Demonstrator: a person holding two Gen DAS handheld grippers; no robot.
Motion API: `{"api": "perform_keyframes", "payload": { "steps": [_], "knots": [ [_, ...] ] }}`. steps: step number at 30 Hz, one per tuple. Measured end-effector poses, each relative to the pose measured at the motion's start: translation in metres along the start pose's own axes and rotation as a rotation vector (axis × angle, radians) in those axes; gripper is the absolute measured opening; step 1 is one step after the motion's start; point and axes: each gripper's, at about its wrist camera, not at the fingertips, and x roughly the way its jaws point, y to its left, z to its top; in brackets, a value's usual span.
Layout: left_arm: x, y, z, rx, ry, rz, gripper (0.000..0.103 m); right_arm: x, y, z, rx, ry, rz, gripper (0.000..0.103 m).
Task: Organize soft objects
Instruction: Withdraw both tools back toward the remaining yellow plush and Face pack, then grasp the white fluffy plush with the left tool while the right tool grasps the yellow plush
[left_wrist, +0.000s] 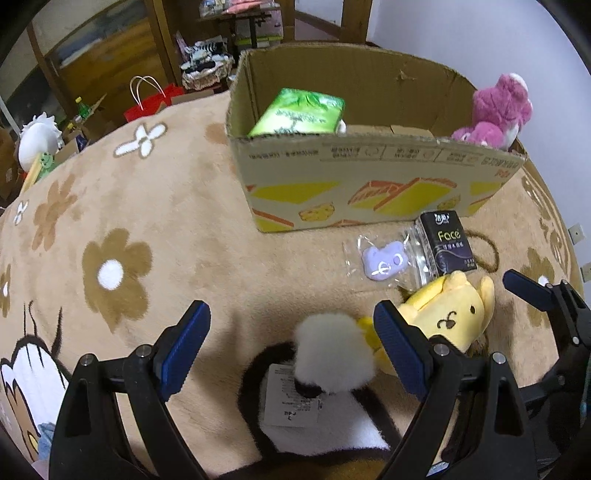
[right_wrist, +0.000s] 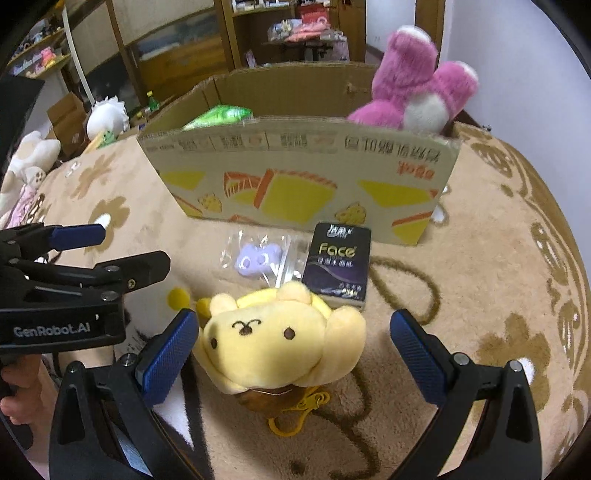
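Observation:
A yellow plush bear (right_wrist: 280, 343) lies on the flowered tan blanket (right_wrist: 480, 295), between the spread blue pads of my right gripper (right_wrist: 291, 360); the pads do not press on it. My left gripper (left_wrist: 293, 349) is open above a white fluffy ball (left_wrist: 332, 350) with a paper tag (left_wrist: 291, 400). The yellow plush bear (left_wrist: 456, 314) sits just right of it. A black "Face" tissue pack (right_wrist: 338, 262) and a purple bear-shaped piece in clear wrap (right_wrist: 256, 260) lie before the cardboard box (right_wrist: 295, 147). Inside the box are a green tissue pack (left_wrist: 299, 114) and a pink plush bear (left_wrist: 498, 110).
The left gripper (right_wrist: 135, 245) crowds the left side of the right wrist view, with a hand on its grip. Beyond the blanket's far left edge are a white plush (left_wrist: 37, 136), a red paper bag (left_wrist: 147, 107) and wooden shelves. A pale wall stands at right.

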Motion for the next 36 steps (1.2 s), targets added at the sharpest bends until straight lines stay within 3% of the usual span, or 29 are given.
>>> {"api": "perform_keyframes", "payload": {
  "steps": [17, 28, 35, 36],
  "knots": [
    [0.032, -0.008, -0.006, 0.033, 0.148, -0.018, 0.086, 0.029, 0.012, -0.004, -0.032, 0.097, 0.006, 0.103],
    [0.051, -0.004, -0.014, -0.022, 0.261, -0.096, 0.055, 0.042, 0.017, -0.006, -0.041, 0.152, 0.041, 0.103],
    [0.054, -0.003, -0.016, -0.008, 0.261, -0.067, 0.037, 0.042, 0.02, -0.007, -0.049, 0.149, 0.042, 0.103],
    [0.054, -0.003, -0.016, -0.008, 0.26, -0.065, 0.035, 0.041, 0.018, -0.007, -0.043, 0.146, 0.054, 0.098]
  ]
}}
